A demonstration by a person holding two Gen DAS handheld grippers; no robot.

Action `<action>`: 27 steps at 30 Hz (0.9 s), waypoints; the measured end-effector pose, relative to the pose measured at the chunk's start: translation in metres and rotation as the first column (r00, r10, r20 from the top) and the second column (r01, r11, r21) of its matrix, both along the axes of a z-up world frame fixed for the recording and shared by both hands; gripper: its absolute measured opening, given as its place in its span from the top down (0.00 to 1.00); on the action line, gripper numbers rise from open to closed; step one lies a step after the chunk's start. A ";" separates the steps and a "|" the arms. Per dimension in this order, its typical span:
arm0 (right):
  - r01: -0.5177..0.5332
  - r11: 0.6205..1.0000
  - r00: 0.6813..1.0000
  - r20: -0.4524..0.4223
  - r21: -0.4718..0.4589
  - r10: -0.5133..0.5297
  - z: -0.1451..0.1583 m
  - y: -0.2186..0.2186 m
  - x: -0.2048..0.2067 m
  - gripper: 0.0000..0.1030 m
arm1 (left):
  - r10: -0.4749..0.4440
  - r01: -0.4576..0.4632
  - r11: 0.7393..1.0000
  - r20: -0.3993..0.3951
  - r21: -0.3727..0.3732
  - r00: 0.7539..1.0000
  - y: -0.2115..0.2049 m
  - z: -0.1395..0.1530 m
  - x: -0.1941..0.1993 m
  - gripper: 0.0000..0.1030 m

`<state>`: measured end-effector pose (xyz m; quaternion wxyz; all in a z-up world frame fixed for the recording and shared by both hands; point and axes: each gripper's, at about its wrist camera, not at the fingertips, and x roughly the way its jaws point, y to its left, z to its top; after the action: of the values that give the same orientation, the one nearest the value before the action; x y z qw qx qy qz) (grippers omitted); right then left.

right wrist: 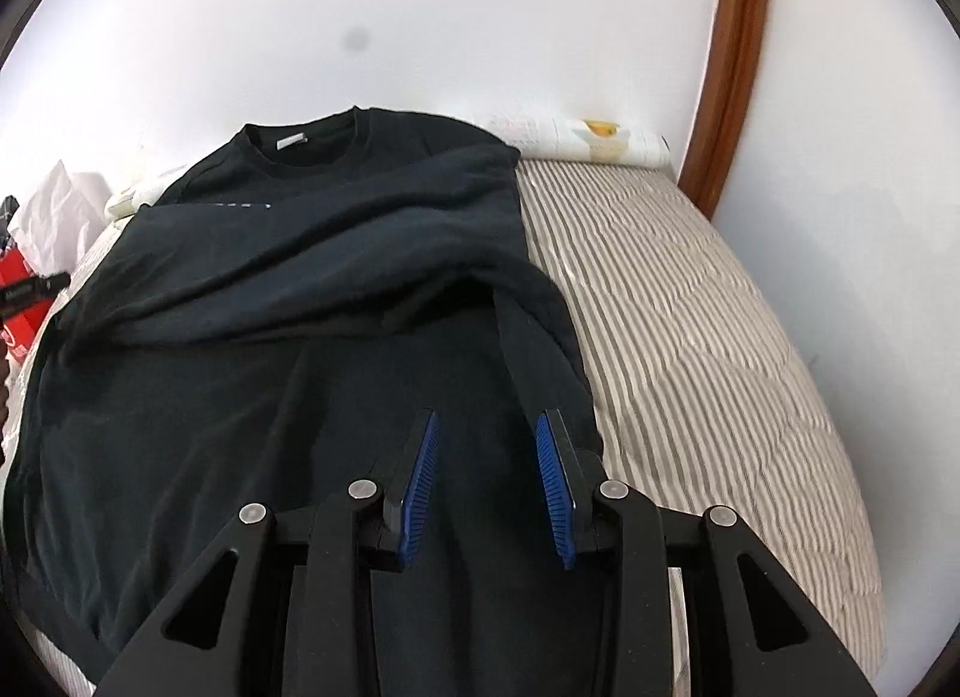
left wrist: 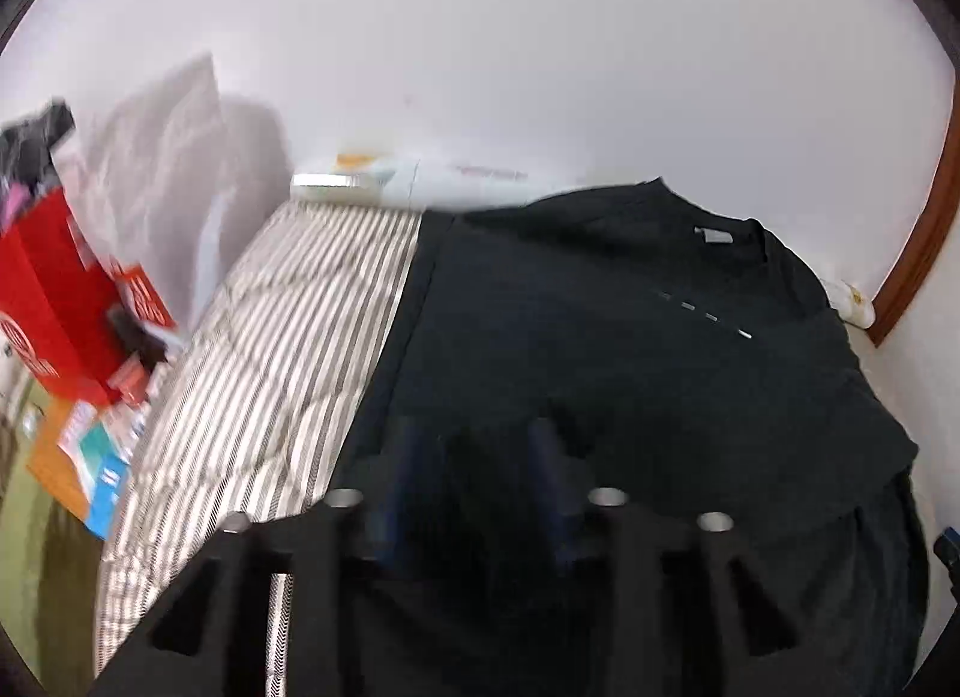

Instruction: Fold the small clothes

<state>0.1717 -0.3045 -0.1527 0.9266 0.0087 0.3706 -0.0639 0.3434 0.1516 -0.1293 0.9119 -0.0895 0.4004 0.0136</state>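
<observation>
Right wrist view: black T-shirt (right wrist: pixel 288 337) on striped bed (right wrist: pixel 690 307), one sleeve folded inward toward 9 o'clock; remaining folds pending. Right gripper (right wrist: pixel 487 427) spread, empty; left gripper (left wrist: pixel 474 433) likewise spread.

A: What is the shirt (right wrist: pixel 288 289) made of?
B: Soft black cloth. It looks matt, not shiny.
A: And the bed (right wrist: pixel 690 301)?
B: Striped cloth with puffy stitched squares.
A: The right tool (right wrist: pixel 487 427)?
B: Matt black plastic, shiny metal pins, and blue pads (right wrist: pixel 549 457) with little ridges.
A: That red box (left wrist: pixel 48 289)?
B: Smooth card. The frame (right wrist: pixel 729 54) is shiny brown wood.
</observation>
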 end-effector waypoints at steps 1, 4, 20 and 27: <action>-0.001 1.000 1.000 0.002 -0.007 0.001 0.002 0.001 0.003 0.67 | -0.009 0.009 1.000 -0.005 -0.025 1.000 0.003 -0.004 -0.001 0.59; -0.002 1.000 1.000 0.006 -0.013 0.002 0.006 0.007 0.011 0.67 | -0.039 0.036 0.995 -0.034 -0.098 0.999 0.011 -0.014 0.007 0.57; 0.006 0.999 0.993 0.119 -0.034 -0.002 0.009 0.014 0.069 0.66 | -0.050 0.054 0.985 0.028 -0.166 0.998 0.004 0.000 0.030 0.90; 0.058 0.998 0.998 0.003 -0.034 -0.058 -0.022 -0.009 0.115 0.65 | -0.023 0.020 0.997 -0.041 -0.079 0.999 0.002 -0.015 0.054 0.90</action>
<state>0.2865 -0.3132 -0.1743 0.9247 0.0037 0.3681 -0.0970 0.3975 0.1535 -0.1439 0.8992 -0.1207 0.4205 -0.0101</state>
